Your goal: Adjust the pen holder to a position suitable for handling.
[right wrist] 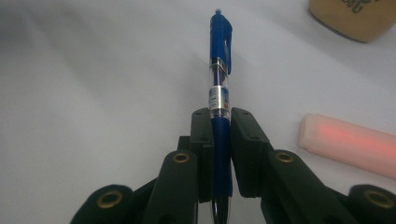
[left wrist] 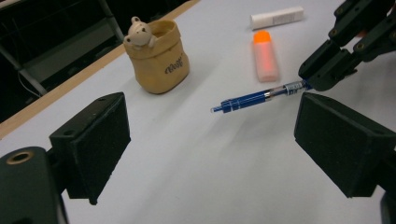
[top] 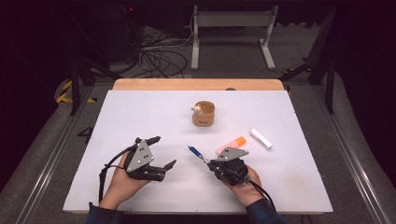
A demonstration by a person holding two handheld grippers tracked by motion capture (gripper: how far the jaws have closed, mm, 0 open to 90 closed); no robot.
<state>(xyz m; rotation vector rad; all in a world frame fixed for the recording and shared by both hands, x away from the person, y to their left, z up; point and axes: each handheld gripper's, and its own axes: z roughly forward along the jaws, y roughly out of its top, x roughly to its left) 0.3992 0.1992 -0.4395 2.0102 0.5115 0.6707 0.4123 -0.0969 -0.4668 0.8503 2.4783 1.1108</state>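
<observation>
Right claw point(right wrist: 220, 154) clamping blue pen point(right wrist: 220, 56), open table point(top: 140, 116) leftward

The pen point(right wrist: 220, 70) is blue with a clear middle band, and the highlighter point(top: 231, 144) is pale pink with an orange cap. The tan pouch point(left wrist: 159, 58) carries dark lettering and a cream bear; the stick point(top: 260, 138) and the table point(top: 140, 116) are white, and both grippers are black.

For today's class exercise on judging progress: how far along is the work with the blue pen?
Done: the right gripper is clamped on the blue pen, holding it just above the table. In hand: the left gripper, jaws open, faces the pen. Left: the pen likely still has to reach the tan pouch; highlighter and white stick lie untouched.
</observation>
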